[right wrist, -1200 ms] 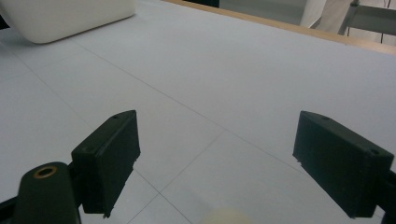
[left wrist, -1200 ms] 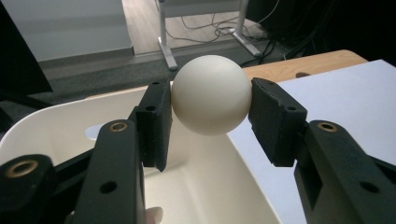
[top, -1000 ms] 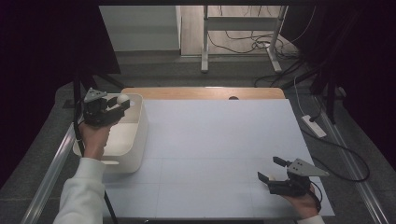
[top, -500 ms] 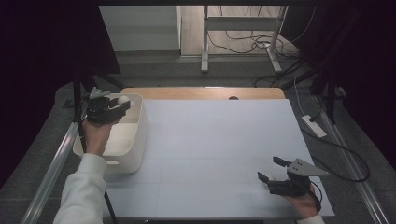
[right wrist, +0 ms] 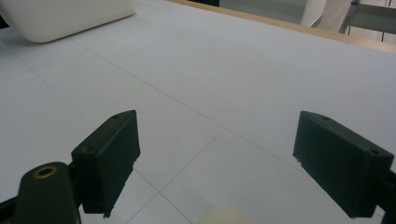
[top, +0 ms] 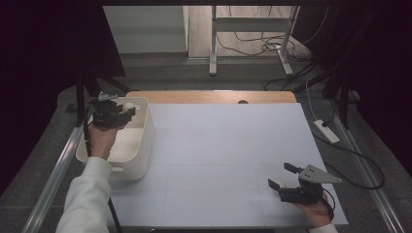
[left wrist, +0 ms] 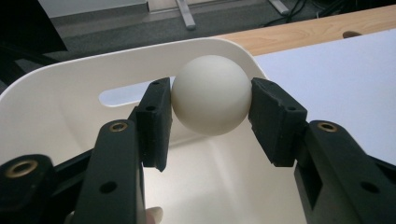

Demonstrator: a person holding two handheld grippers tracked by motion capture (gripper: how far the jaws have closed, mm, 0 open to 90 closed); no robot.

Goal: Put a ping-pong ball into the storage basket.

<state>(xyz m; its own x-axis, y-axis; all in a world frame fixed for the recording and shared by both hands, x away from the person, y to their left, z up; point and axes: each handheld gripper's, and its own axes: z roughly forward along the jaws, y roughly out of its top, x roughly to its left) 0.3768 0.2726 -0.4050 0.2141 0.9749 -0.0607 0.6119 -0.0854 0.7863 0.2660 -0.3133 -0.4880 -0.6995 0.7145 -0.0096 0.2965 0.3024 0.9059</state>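
Left gripper over bin, clasping ball

The right gripper is hovering low over the white worktop, its two black jaws standing wide apart with nothing between them. Thin seam lines are crossing the worktop beneath the jaws. A white bin is sitting on the worktop toward the far left corner of this view, showing its rounded lower wall. A wooden edge strip is running along the worktop's far edge. A pale blurred object is showing at the bottom edge; what it is cannot be told.
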